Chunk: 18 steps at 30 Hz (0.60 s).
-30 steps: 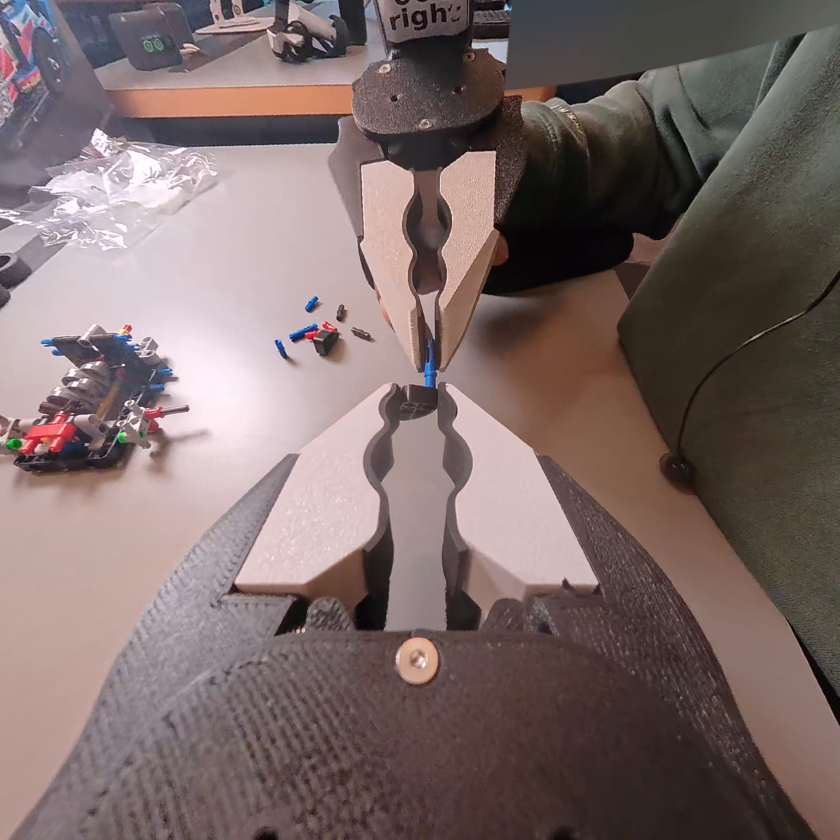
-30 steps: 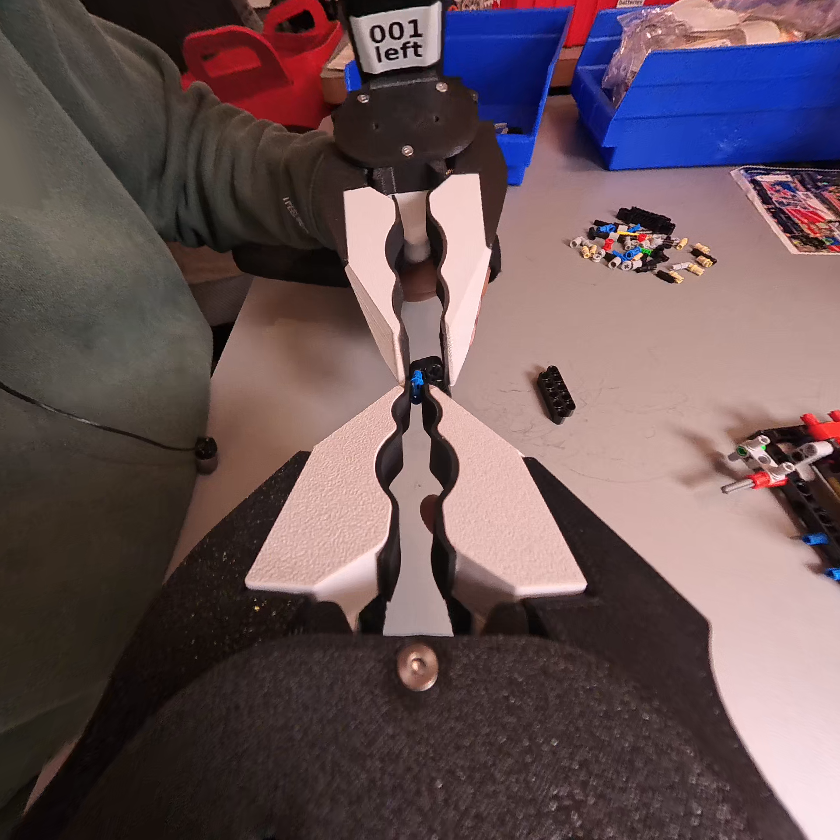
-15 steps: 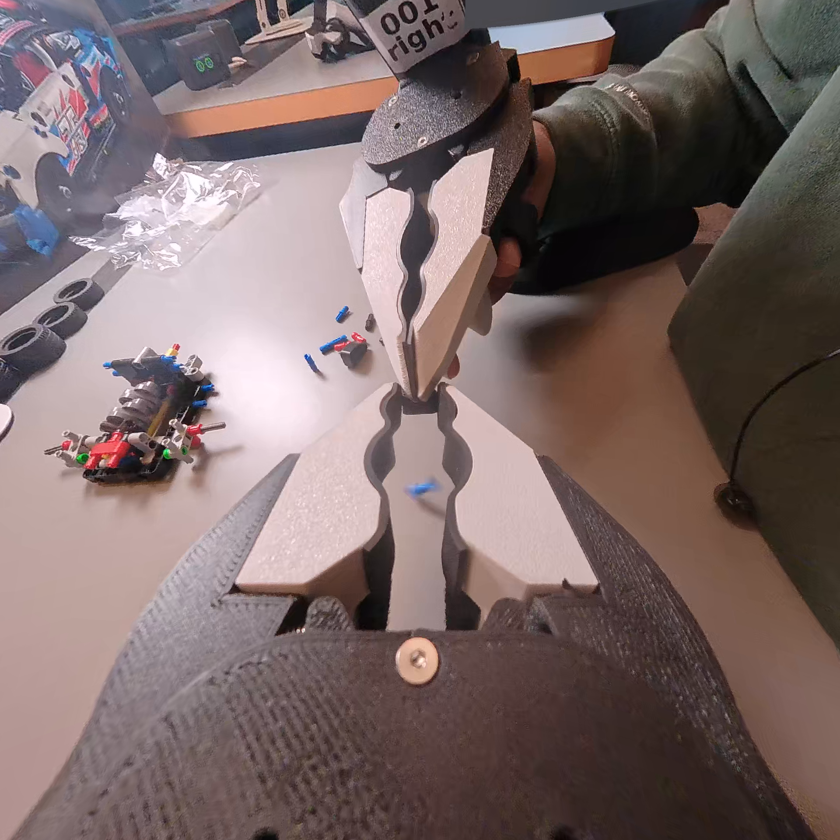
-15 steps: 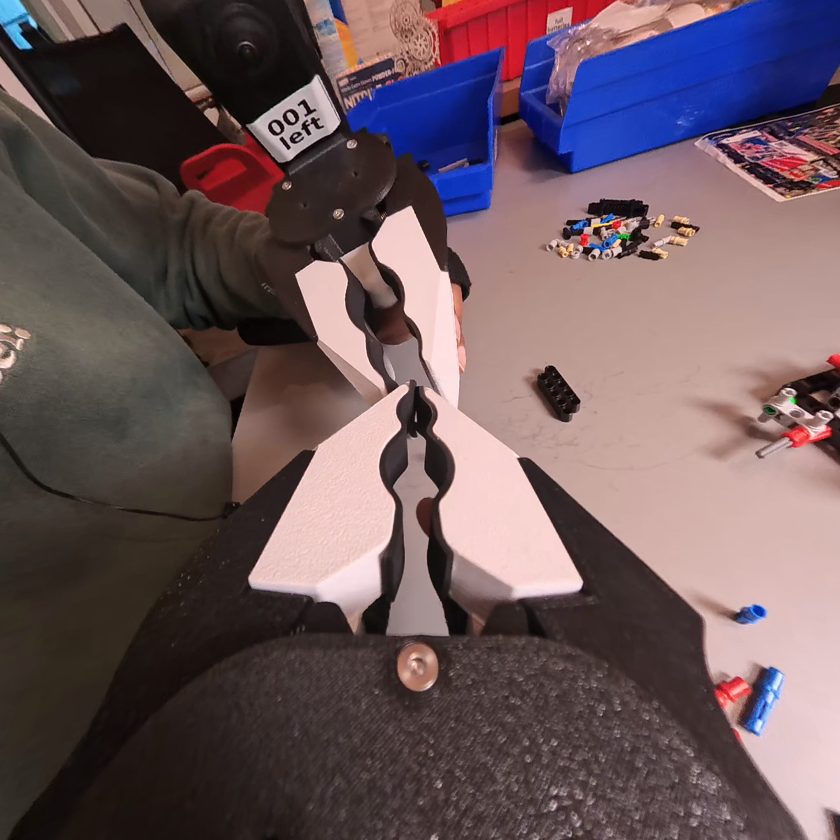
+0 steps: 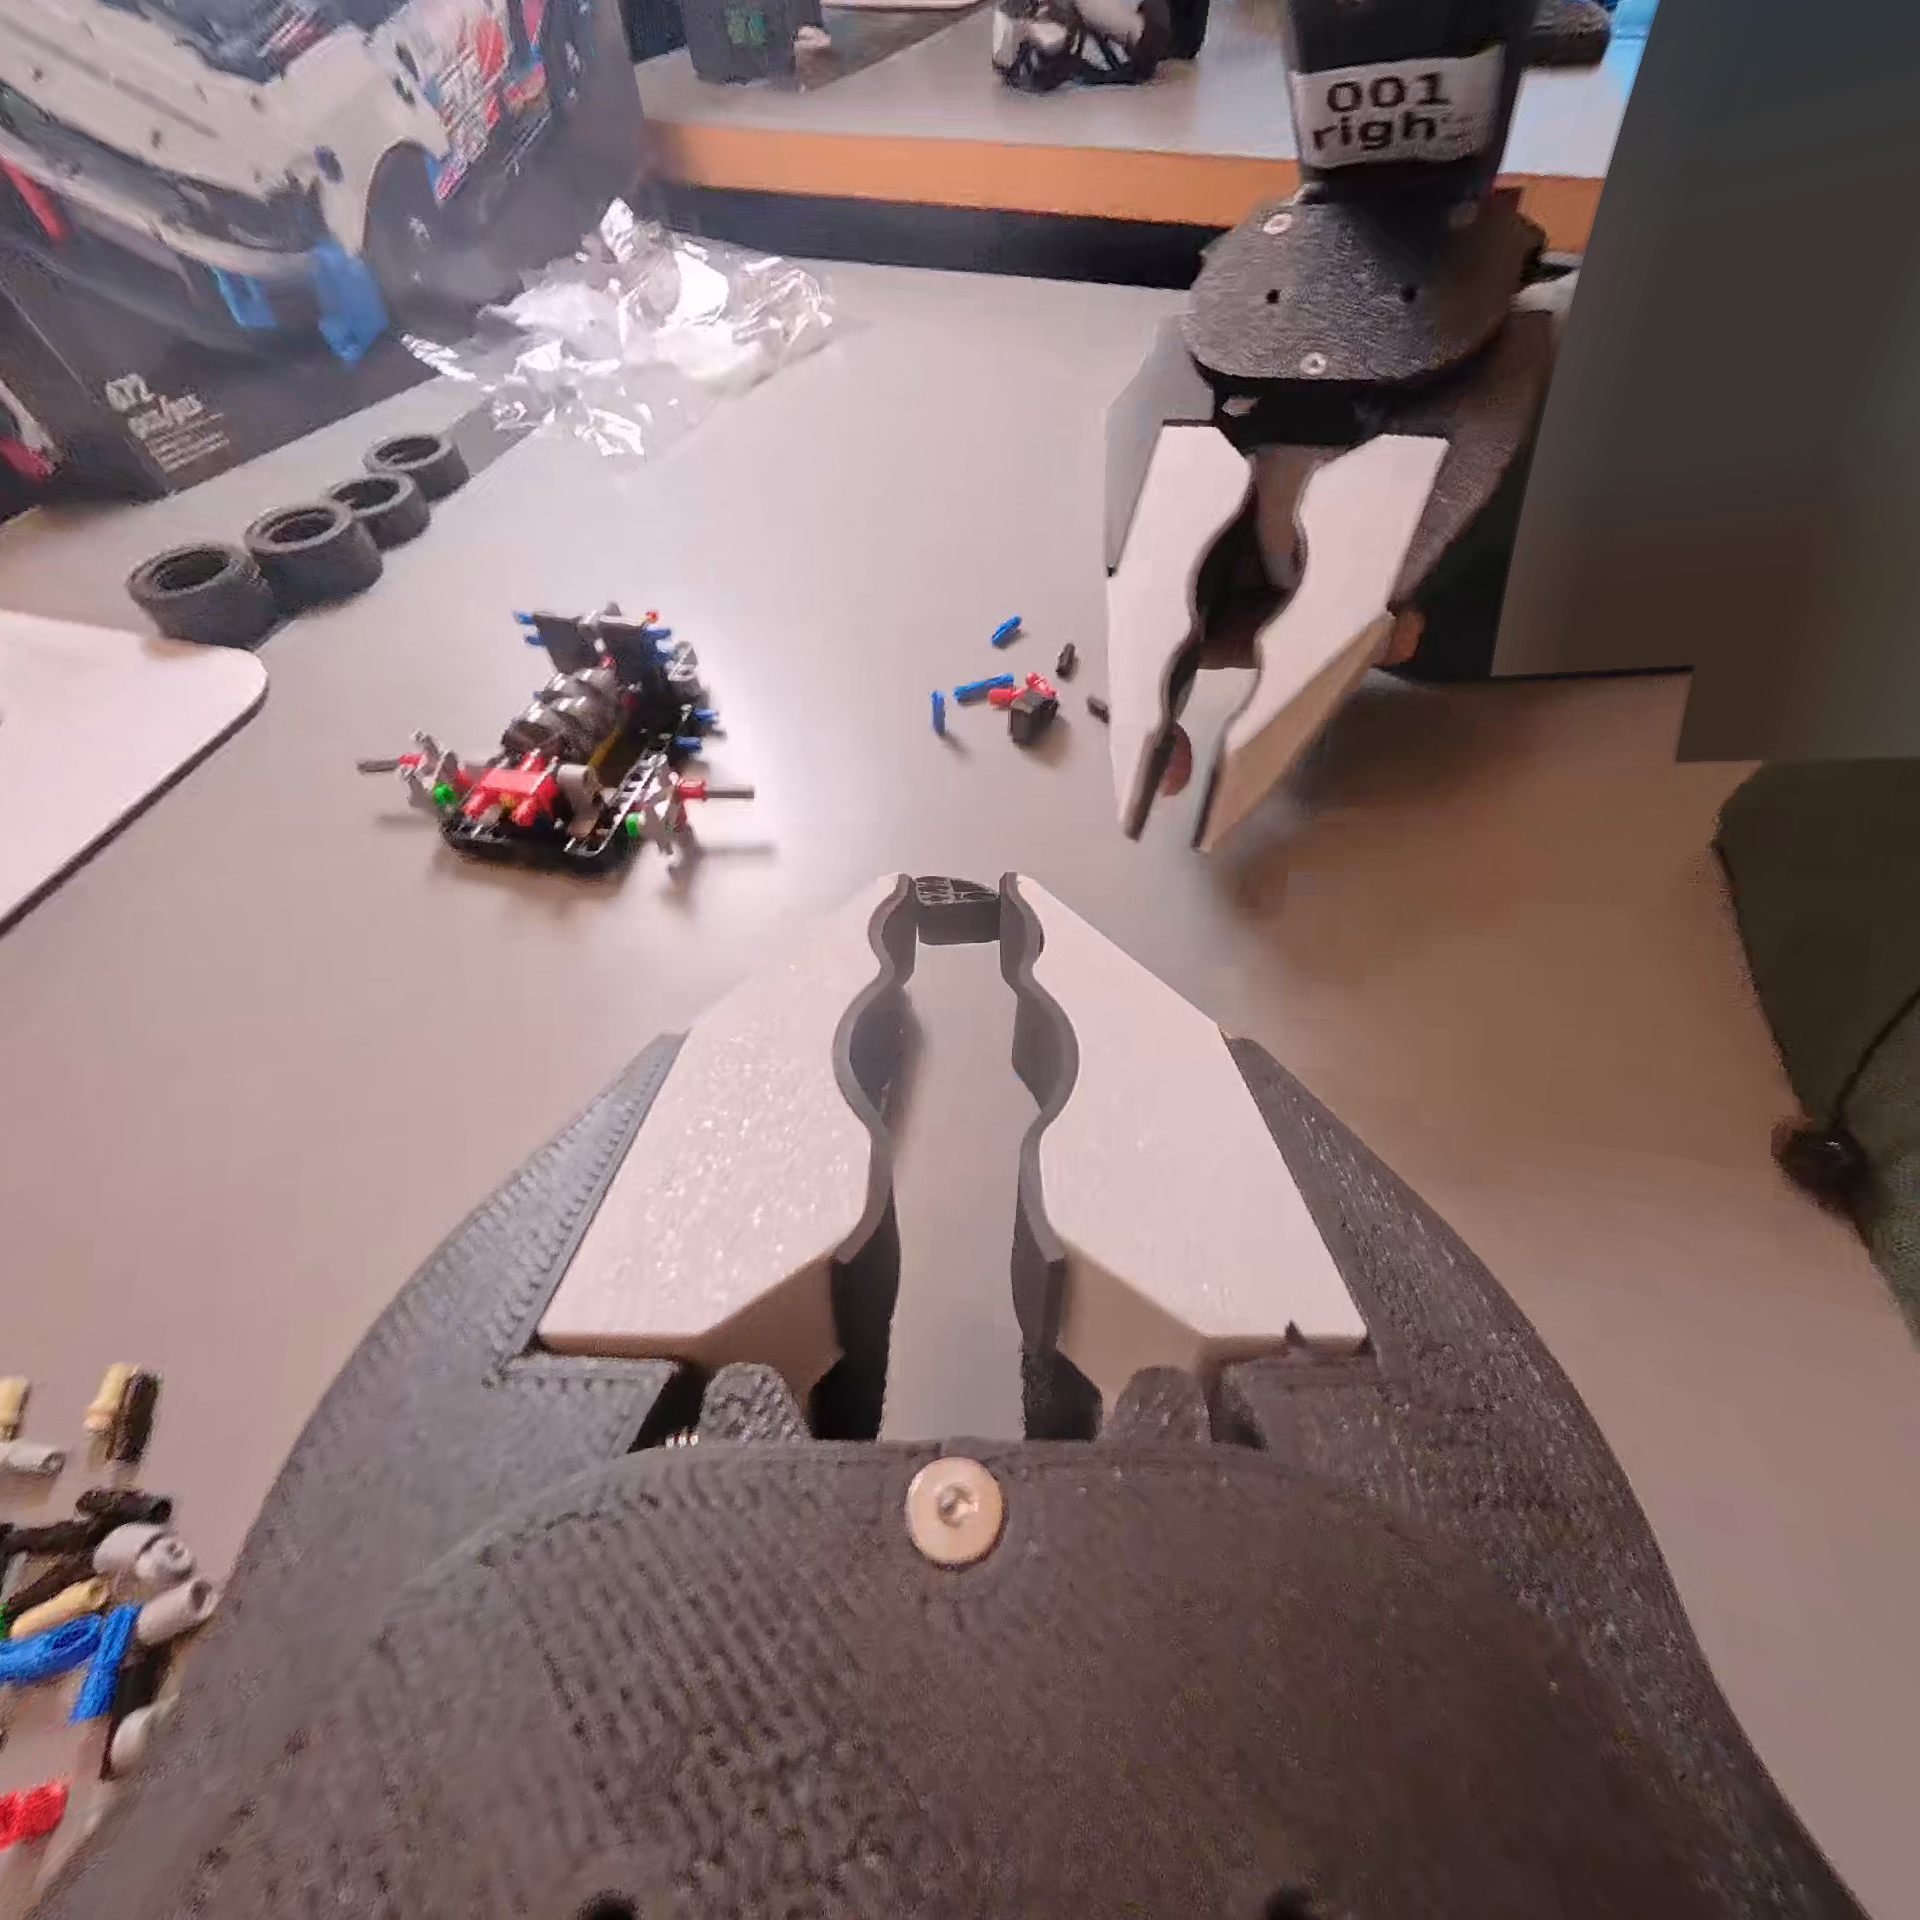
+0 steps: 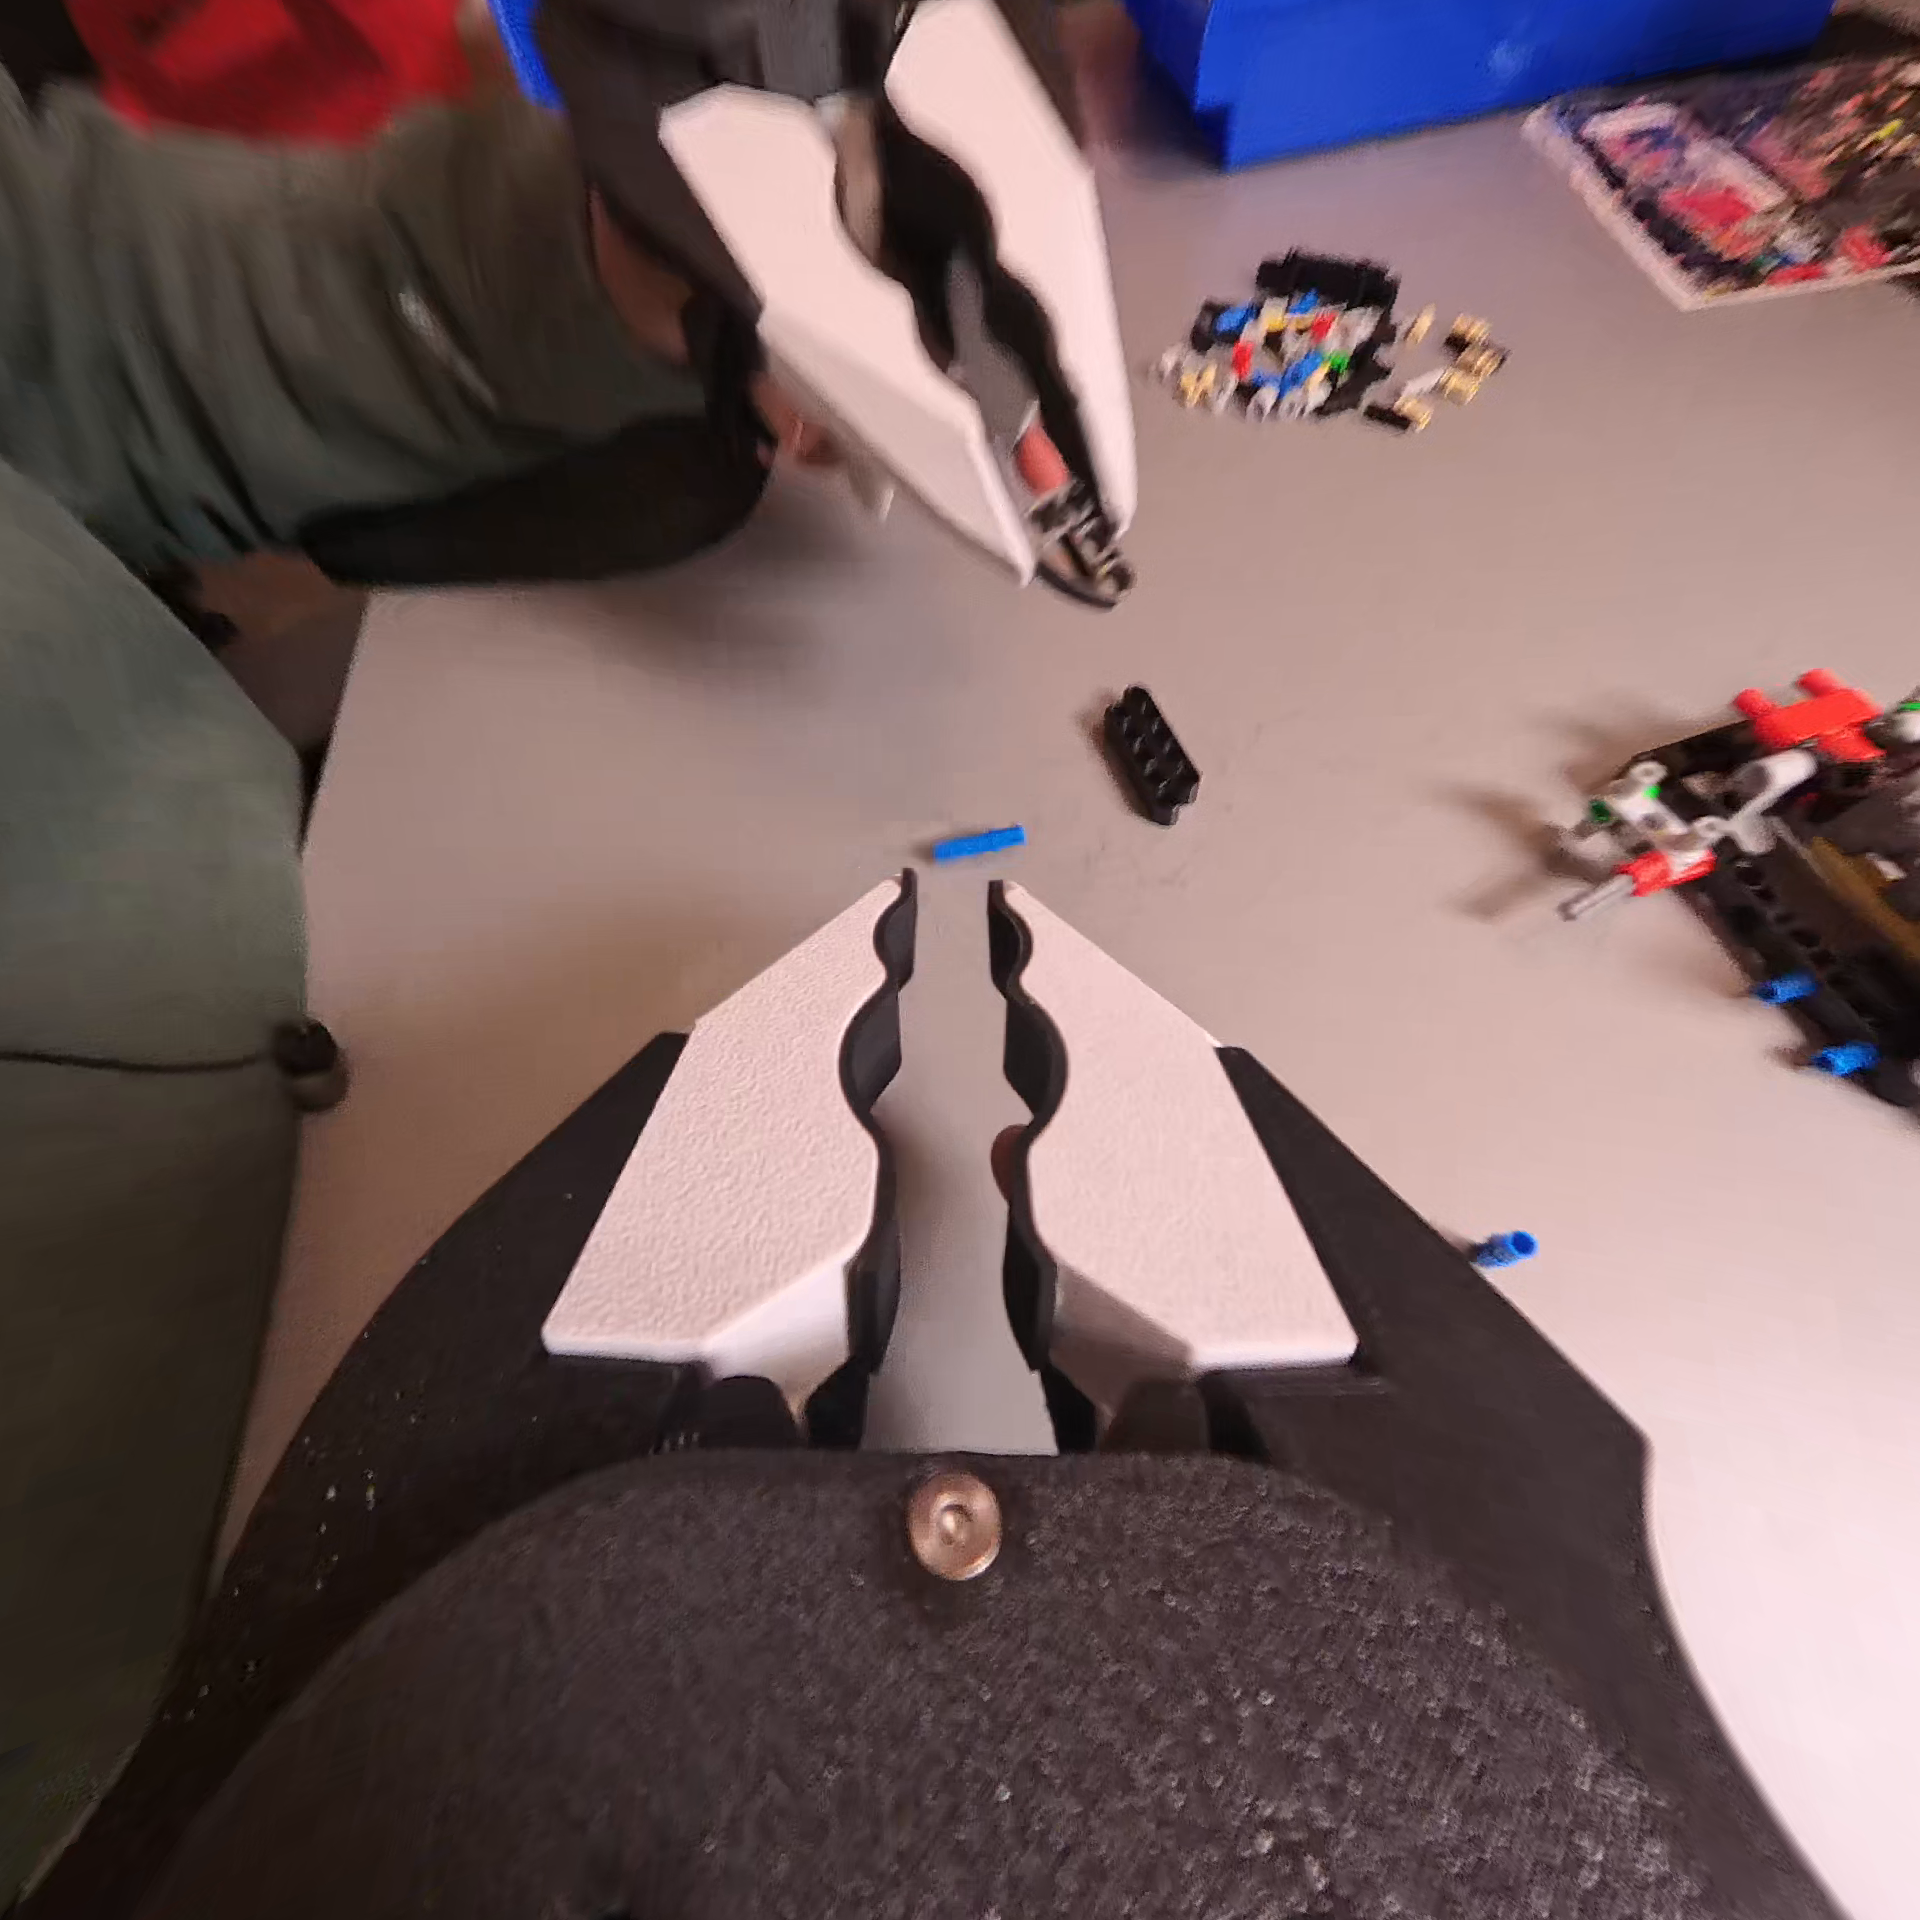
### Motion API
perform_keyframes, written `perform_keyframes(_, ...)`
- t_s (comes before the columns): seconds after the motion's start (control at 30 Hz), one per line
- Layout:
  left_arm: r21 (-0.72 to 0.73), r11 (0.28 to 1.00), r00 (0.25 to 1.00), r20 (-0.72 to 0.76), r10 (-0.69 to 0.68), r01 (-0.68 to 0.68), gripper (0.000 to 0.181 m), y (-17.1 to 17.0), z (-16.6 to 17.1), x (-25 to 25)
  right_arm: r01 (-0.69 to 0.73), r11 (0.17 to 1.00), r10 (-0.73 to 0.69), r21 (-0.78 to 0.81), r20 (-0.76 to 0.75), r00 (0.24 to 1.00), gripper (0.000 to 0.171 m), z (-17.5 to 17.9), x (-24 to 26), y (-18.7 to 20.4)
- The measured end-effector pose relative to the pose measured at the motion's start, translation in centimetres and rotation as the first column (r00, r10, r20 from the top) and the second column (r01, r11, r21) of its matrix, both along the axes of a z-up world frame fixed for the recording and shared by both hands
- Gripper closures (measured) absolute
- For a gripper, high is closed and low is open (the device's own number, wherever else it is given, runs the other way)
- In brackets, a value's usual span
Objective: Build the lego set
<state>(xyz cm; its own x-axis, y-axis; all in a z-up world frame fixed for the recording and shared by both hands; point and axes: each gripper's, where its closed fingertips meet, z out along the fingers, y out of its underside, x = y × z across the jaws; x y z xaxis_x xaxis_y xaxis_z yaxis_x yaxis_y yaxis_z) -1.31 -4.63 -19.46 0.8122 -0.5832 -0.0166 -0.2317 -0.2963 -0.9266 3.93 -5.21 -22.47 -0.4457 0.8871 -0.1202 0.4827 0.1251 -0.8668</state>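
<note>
Right wrist view shows the right hand-held gripper (image 6: 951, 883) empty, its fingers slightly parted, poised just over a small blue pin (image 6: 978, 842) lying loose on the grey counter (image 6: 623, 748). A black beam (image 6: 1150, 755) with a row of holes rests close beyond it, and the part-built chassis (image 6: 1808, 862) sits toward the counter's right edge. The left hand-held gripper (image 5: 957, 885) is clamped on a small black connector (image 5: 956, 909) at its very tips, held above the counter. The pin looks like hard, smooth plastic: very light, stiff, round and liable to roll or pop out of a pinch. It is probably best taken across its middle, square between the ridged dark pads. The connector is rigid and blocky, so its flat sides give a surer grip. Loose pieces (image 6: 1330, 343) lie heaped near the far edge.
</note>
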Motion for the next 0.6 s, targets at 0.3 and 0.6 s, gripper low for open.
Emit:
perform_keyframes(0.3,-0.169,0.984,0.987,-0.141,-0.071,0.047,0.167,-1.2,-4.6,-1.2,-0.097,0.973,0.06,0.209,0.179,0.982,0.142,-3.4,-2.2,-1.5)
perform_keyframes(0.6,-0.199,0.979,0.977,-0.211,0.002,-0.045,0.167,-2.3,-4.8,-5.4,-0.225,0.933,0.159,0.28,0.239,0.958,0.136,-3.8,-6.5,-5.4)
